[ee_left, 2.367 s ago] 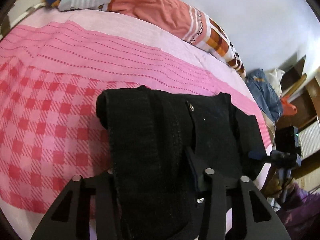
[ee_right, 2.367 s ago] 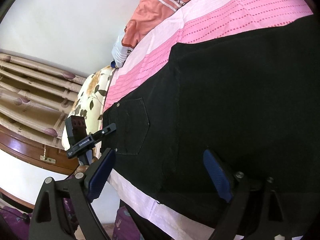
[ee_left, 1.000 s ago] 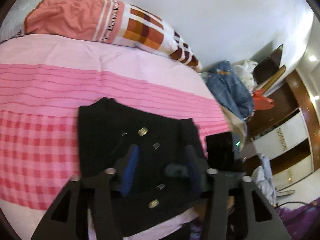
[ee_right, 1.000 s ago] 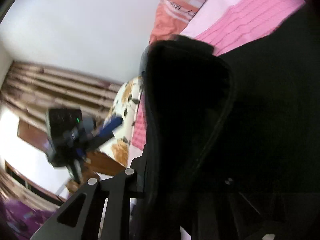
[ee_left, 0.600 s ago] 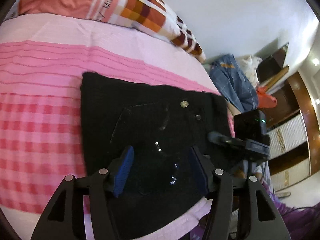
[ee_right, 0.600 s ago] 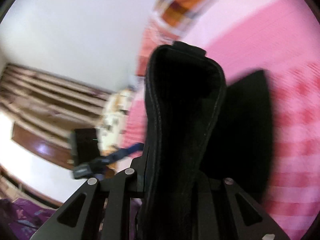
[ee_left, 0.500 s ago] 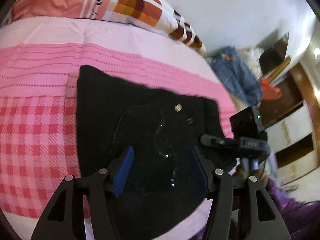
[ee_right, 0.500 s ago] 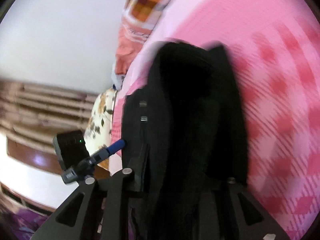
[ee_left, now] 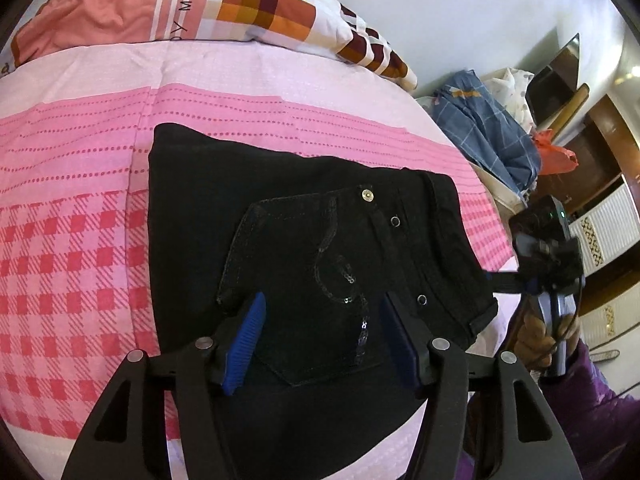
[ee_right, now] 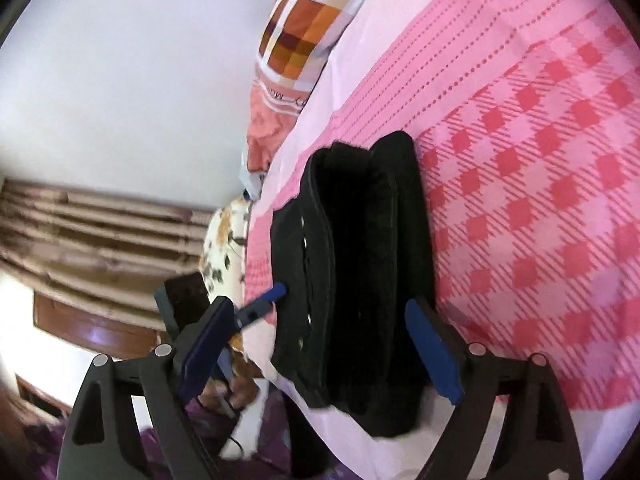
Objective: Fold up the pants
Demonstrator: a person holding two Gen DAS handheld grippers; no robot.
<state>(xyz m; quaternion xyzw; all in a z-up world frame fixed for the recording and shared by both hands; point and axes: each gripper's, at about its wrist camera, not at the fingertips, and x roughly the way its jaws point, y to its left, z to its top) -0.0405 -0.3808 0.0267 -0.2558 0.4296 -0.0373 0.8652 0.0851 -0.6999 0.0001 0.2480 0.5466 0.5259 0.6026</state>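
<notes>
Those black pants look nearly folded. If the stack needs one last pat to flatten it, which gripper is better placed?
Probably the left gripper. It hangs open directly over the flat top of the folded pants, near the back pocket. The right gripper, also open, faces the stack's layered edge from the side, so it would need to swing around first.

Pink checked bed (ee_left: 72, 264), white wall (ee_left: 460, 8)

one folded black pants (ee_left: 304, 240) (back pocket up), one checked pillow (ee_left: 256, 8), two hand-held grippers (ee_left: 320, 340)
</notes>
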